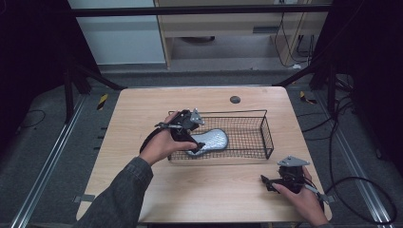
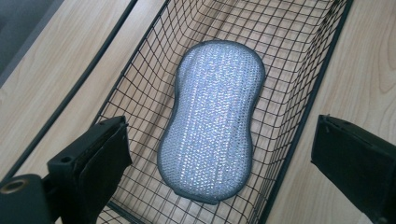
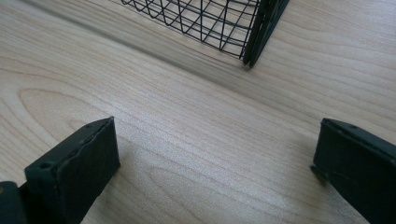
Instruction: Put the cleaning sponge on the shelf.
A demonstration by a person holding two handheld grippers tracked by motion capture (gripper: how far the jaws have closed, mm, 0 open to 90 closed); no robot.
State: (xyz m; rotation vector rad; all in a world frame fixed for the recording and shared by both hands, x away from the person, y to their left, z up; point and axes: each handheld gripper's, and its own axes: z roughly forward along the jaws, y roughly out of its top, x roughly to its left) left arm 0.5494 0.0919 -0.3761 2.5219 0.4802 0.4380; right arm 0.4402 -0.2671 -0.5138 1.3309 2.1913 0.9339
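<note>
Silver scrub pad (image 2: 212,121) lies flat on the floor of the black wire basket (image 1: 267,133), toward the basket's left end in the high view, long axis running along the basket. Left gripper (image 1: 186,134) hangs right over that end, w/ the person's left hand (image 1: 161,145) wrapped round it. In the left gripper view its jaws stand wide apart, one each side of the pad, pads not touching it & nothing pinched between them; one jaw looks to sit outside the basket wall, though the angle makes that hard to call. Pad's mesh face glints, dark trim round its edge. Right gripper (image 1: 274,182) rests low on the wood table (image 1: 199,190) near the front right corner, well apart from the pad, just off the basket's near right corner. Its jaws are spread wide too, bare tabletop between them, basket corner (image 3: 254,42) showing ahead in the right gripper view. Small dark round spot (image 1: 235,99) sits on the table behind the basket.
</note>
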